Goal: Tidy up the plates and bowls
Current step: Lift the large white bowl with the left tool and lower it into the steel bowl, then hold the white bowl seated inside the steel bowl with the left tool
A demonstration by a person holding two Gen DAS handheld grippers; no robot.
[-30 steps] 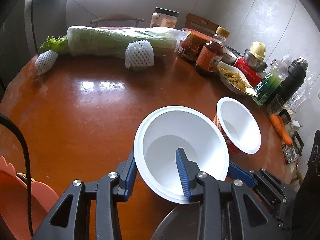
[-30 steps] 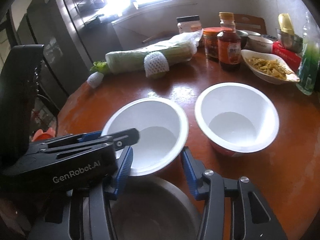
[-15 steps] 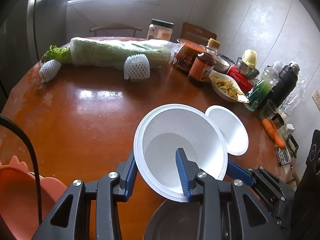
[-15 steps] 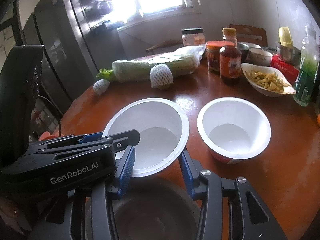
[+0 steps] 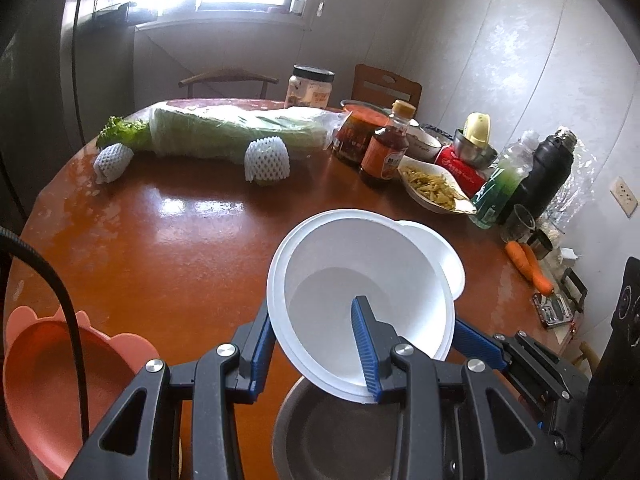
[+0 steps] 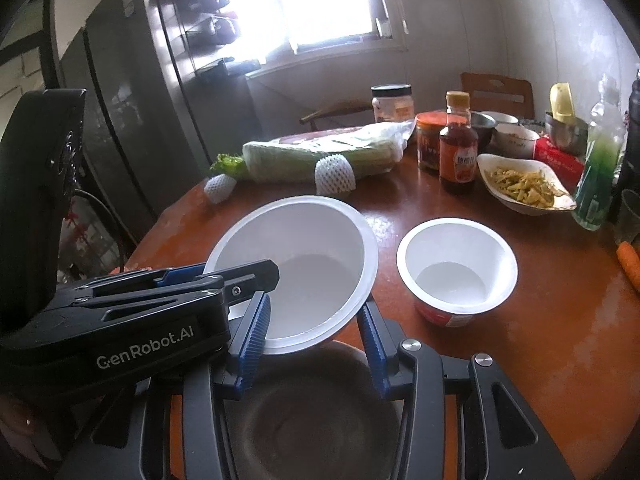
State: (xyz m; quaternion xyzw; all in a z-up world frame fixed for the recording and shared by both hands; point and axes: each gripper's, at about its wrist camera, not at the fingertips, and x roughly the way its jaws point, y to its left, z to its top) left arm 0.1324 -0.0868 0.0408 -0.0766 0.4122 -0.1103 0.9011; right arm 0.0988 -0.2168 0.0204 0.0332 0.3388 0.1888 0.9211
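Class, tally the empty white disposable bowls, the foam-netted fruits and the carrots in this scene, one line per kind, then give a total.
Empty white disposable bowls: 2
Foam-netted fruits: 2
Carrots: 2
Total: 6

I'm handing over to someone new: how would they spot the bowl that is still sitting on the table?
Start at the round brown table, then look on the right of the big white bowl that the left gripper holds by its rim. The small white bowl stands there alone, upright and empty; unlike its plain neighbour, it has a red printed band outside.
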